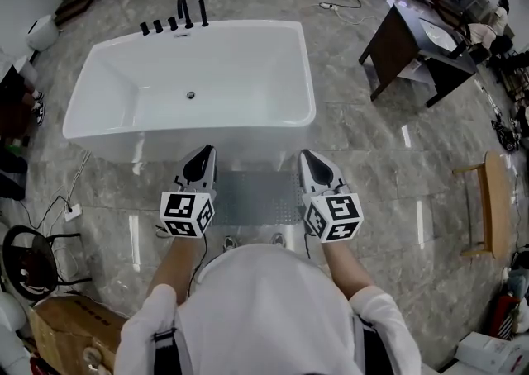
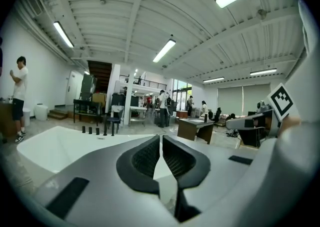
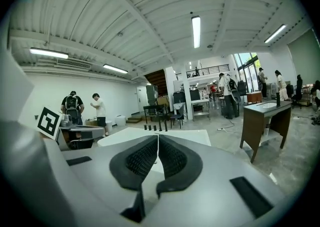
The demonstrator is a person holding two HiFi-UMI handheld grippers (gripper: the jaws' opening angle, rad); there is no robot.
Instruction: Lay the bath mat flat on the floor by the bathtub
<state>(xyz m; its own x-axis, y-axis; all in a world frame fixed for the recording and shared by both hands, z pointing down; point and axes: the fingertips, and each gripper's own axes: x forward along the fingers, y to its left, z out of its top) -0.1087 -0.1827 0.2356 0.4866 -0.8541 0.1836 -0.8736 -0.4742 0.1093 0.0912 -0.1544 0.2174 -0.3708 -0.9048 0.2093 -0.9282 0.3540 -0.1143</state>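
The bathtub point(image 1: 116, 84) is smooth, glossy white; its taps point(image 1: 183, 14) are matt black. The floor point(image 1: 372, 159) is polished grey stone-look tile that mirrors the ceiling lights. The bath mat point(image 1: 256, 196) looks grey and finely dotted, perhaps rubbery, though it shows too small to be sure. The left tool point(image 2: 161, 138) and right tool point(image 3: 157, 138) have matt grey plastic shells and black cross-ribbed pads point(image 2: 147, 158).

open workshop hall: freestanding bathtub point(image 1: 190, 88), desks point(image 1: 417, 47), strip lights point(image 3: 195, 31).
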